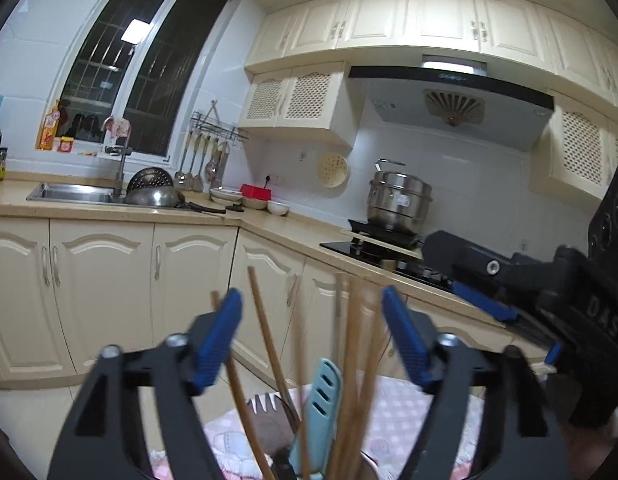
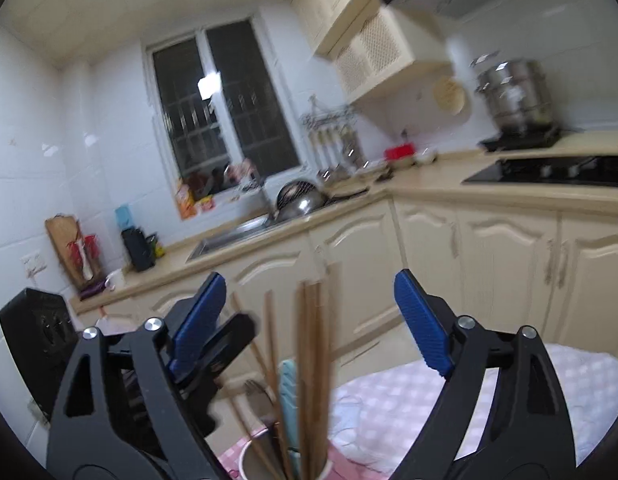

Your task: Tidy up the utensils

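Observation:
Several wooden chopsticks (image 1: 355, 360) stand upright in a holder, together with a light blue slotted handle (image 1: 323, 400) and a fork (image 1: 265, 404). My left gripper (image 1: 311, 296) is open around their tops, and its blue pads touch nothing. In the right wrist view the same chopsticks (image 2: 309, 360) rise from a white cup (image 2: 247, 454), with the blue handle (image 2: 288, 392) beside them. My right gripper (image 2: 309, 280) is open too, with the bundle between its fingers and clear of both pads. The two grippers face the cup from opposite sides.
The cup stands on a pink checked tablecloth (image 2: 409, 392). Behind it are cream kitchen cabinets (image 1: 105, 280), a sink (image 1: 69, 192) with metal bowls, a black hob (image 2: 549, 172) and a steel pot (image 1: 401, 200). The right gripper's black body (image 1: 581, 312) is close at the right.

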`<state>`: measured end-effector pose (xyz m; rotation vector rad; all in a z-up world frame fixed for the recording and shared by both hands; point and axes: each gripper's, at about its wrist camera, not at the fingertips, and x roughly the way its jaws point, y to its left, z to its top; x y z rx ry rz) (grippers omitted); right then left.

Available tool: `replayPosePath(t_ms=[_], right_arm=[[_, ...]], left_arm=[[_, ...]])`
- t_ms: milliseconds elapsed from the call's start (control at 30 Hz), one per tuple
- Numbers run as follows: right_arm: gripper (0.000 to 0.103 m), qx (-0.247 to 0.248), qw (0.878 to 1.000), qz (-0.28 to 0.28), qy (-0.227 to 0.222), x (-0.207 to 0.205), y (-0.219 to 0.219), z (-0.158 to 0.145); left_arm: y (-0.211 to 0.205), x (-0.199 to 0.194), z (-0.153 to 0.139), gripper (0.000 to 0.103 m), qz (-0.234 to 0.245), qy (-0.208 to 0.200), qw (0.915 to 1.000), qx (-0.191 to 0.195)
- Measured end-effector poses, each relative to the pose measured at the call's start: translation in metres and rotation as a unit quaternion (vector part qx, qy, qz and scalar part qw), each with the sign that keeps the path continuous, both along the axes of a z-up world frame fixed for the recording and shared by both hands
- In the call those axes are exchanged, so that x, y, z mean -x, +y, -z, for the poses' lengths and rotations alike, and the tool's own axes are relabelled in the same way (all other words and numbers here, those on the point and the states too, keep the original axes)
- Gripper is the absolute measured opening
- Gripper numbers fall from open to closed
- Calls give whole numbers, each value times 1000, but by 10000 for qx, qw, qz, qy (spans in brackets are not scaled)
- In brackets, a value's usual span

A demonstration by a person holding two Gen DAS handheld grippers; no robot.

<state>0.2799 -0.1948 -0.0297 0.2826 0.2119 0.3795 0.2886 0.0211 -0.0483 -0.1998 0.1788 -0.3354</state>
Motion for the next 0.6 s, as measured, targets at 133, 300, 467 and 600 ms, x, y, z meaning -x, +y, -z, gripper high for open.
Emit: replayPosePath(t_ms=[133, 300, 467, 600], right_arm=[[97, -8, 9998, 190, 21, 20, -15, -12], [97, 47, 9989, 393, 241, 45, -28, -19], [97, 172, 9969, 469, 613, 70, -33, -18], [97, 337, 9949, 504, 804, 94, -32, -16]], left_arm=[[2, 23, -11, 96, -77, -18, 9999, -143], [5, 56, -25, 99, -265, 163, 9989, -347], [6, 89, -37, 99, -576, 440, 9952, -657], [6, 122, -45, 99, -759, 512, 9922, -850]])
